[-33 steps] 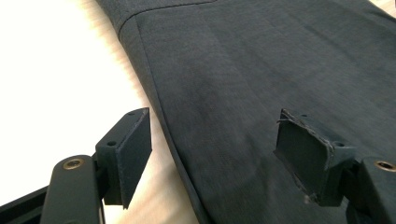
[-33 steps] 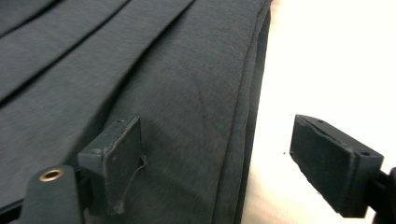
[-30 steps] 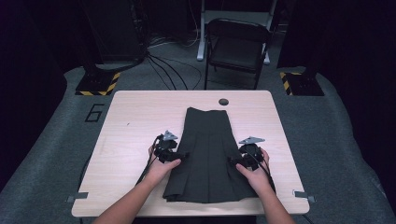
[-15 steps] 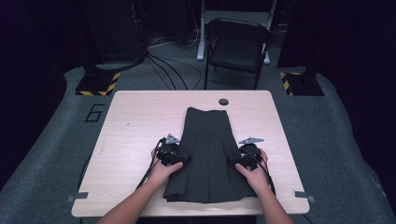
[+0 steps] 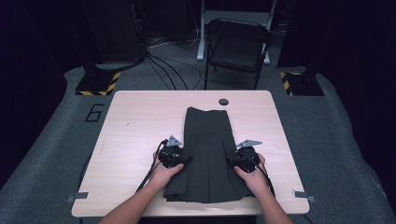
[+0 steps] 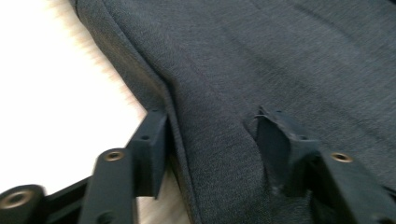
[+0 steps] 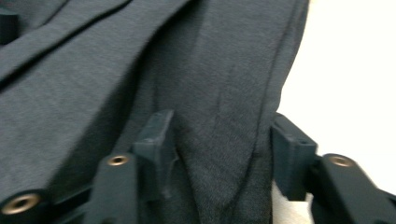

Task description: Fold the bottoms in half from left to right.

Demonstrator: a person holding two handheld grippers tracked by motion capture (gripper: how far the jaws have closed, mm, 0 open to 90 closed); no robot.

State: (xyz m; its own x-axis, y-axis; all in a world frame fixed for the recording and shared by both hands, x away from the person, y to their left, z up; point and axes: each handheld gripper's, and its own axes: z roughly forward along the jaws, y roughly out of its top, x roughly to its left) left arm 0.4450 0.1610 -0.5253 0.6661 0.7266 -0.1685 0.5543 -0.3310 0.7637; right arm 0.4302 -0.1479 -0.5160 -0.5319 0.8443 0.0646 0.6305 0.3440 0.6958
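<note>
A dark grey pleated skirt (image 5: 208, 154) lies flat on the light wooden table (image 5: 140, 121), waist toward the far side. My left gripper (image 5: 187, 159) sits at the skirt's left edge and my right gripper (image 5: 229, 161) at its right edge, both pointing inward. In the left gripper view the jaws (image 6: 212, 144) straddle the skirt's (image 6: 280, 56) edge, with cloth bunching up between them. In the right gripper view the jaws (image 7: 224, 144) likewise bracket a raised fold of the skirt (image 7: 93, 93). Both pairs of jaws have just been closing and stand about half apart.
A small dark round hole (image 5: 223, 101) sits near the table's far edge. Beyond the table stands a black folding chair (image 5: 238, 46), with cables on the floor and two striped stand bases (image 5: 98, 83) (image 5: 299, 81). Bare tabletop lies left and right of the skirt.
Both hands stay at the skirt's two sides. The left gripper has edged slightly toward the near edge and in against the cloth.
</note>
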